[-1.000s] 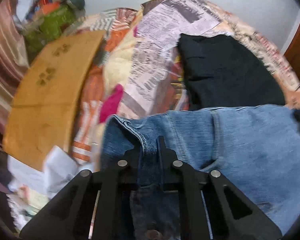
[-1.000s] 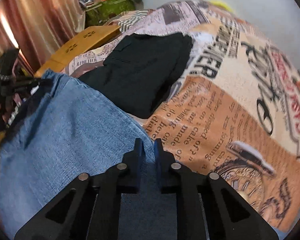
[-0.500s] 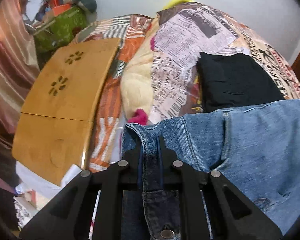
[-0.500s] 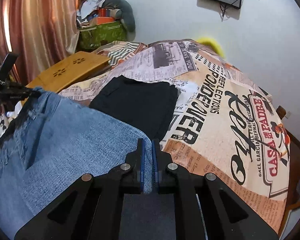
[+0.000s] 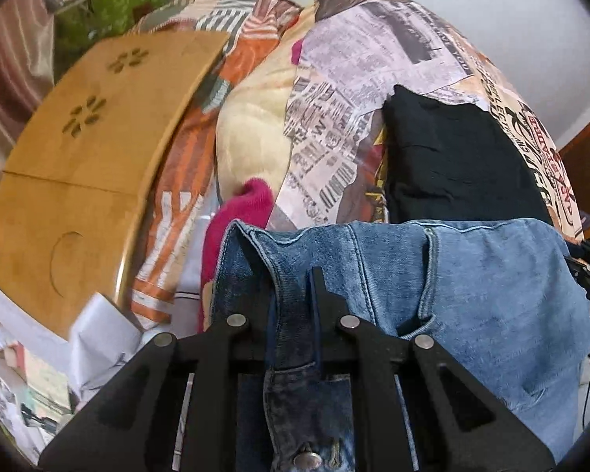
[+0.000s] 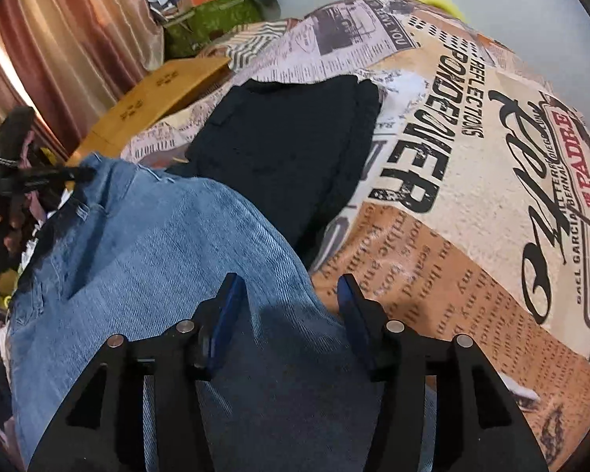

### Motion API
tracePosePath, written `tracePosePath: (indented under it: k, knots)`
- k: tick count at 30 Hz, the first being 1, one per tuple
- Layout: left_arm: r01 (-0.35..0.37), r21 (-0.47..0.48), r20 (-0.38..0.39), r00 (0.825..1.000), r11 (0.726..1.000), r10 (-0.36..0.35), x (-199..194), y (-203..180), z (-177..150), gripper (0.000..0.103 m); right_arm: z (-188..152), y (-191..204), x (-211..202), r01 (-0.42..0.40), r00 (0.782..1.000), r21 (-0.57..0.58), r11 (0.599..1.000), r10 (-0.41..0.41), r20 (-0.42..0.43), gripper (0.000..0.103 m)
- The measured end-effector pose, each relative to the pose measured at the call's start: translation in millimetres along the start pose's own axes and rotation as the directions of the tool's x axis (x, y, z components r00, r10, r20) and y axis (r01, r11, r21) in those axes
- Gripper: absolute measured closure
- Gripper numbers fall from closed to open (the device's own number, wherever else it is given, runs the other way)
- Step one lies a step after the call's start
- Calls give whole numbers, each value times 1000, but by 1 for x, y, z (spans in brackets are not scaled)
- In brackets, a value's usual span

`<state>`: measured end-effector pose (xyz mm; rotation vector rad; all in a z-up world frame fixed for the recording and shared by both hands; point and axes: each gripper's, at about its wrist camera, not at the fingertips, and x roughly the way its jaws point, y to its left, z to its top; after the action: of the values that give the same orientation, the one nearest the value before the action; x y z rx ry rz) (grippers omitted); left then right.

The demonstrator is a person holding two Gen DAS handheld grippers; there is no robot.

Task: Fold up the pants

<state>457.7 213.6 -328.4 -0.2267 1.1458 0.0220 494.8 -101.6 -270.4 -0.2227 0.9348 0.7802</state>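
The jeans (image 5: 472, 287) lie on the bed (image 6: 472, 236), just in front of the black clothes (image 6: 291, 149). They look thick, heavy and floppy. The left gripper (image 5: 293, 303) has its jaws clamped on the waistband, a good strong spot. The right gripper (image 6: 291, 306) has just been opening, its jaws apart over the jeans

The left gripper (image 5: 295, 299) is clamped on the waistband of the blue jeans (image 5: 472, 287), which drape over the bed's newsprint cover (image 5: 334, 118). Beyond lies a folded black garment (image 5: 452, 149); a wooden lap tray (image 5: 86, 149) and what may be a pink sock (image 5: 244, 204) sit left.
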Motion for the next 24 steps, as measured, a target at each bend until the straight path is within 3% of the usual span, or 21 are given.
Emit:
tracePosePath:
  k: [1, 3, 6, 12, 18, 24]
  knots:
    - [1, 4, 0, 1000, 1000, -1, 1, 0, 1, 91, -1, 3, -1, -2, 1000, -15, 1000, 2, 2, 73]
    - [-3, 27, 9, 1000, 1000, 3, -2, -3, 2, 91, -1, 12, -4, 8, 1000, -61, 998, -8, 12, 90]
    - [-25, 45, 33, 999, 999, 23, -11, -5, 6, 91, -1, 27, -12, 101, 994, -129, 987, -95, 56, 94]
    - [2, 27, 94, 996, 1000, -5, -44, -4, 11, 91, 10, 34, -42, 243, 955, -132, 961, -213, 208, 96]
    - [38, 52, 132, 990, 998, -45, -88, -12, -3, 92, 5, 41, -71, 238, 945, -127, 963, -200, 258, 96]
    - [52, 81, 167, 984, 995, -65, -139, -22, -37, 95, -17, 59, -105, 209, 944, -111, 972, -171, 281, 96]
